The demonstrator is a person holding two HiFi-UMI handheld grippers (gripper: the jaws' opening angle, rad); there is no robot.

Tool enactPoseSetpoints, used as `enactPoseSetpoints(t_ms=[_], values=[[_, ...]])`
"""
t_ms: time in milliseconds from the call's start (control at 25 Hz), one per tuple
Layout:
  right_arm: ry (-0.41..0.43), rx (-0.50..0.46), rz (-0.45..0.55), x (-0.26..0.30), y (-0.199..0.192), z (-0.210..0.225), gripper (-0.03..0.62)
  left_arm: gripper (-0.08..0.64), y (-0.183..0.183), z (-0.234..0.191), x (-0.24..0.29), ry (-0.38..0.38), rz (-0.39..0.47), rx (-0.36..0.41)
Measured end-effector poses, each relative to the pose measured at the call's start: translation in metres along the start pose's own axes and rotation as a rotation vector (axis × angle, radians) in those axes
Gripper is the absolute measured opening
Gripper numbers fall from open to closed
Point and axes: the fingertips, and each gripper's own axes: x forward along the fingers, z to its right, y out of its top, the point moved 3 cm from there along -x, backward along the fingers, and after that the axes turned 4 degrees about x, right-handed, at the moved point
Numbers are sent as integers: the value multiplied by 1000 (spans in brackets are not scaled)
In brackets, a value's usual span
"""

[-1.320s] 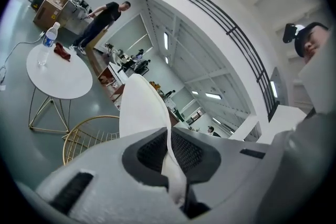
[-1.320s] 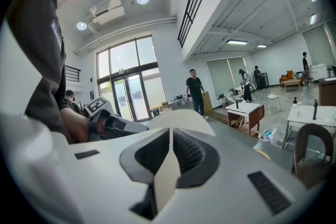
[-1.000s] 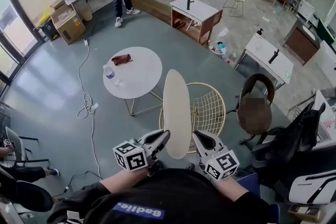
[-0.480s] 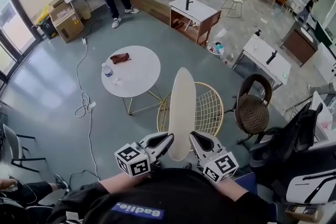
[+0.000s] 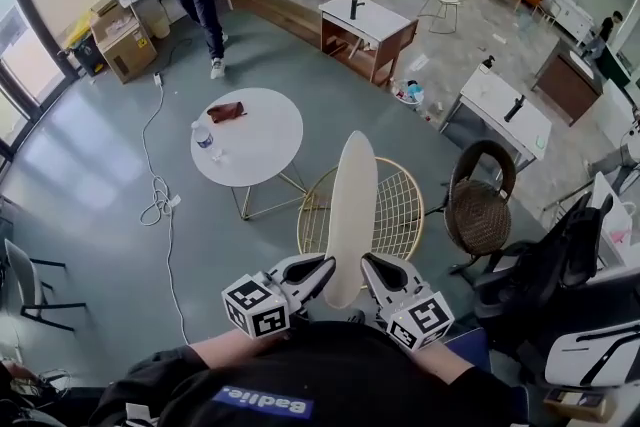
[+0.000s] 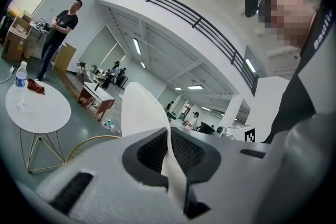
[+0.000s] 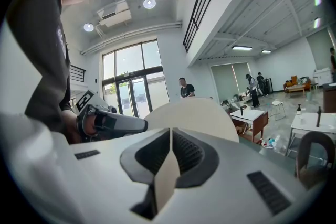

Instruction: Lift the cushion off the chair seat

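the left gripper (image 5: 318, 272) and the right gripper (image 5: 372, 269) both pinch the cream cushion (image 5: 351, 215) tight, holding it up on edge above the gold wire chair (image 5: 400, 205).

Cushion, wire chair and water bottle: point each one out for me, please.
cushion (image 5: 352, 215), head view, middle of its cream face
wire chair (image 5: 400, 210), head view, gold mesh right of the cushion
water bottle (image 5: 203, 136), head view, middle of its body
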Motion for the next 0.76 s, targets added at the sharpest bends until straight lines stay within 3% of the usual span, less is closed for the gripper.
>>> enactPoseSetpoints(t_ms=[760], values=[[-12, 6, 19, -6, -3, 1, 38, 32, -3, 2, -3, 8, 5, 7]])
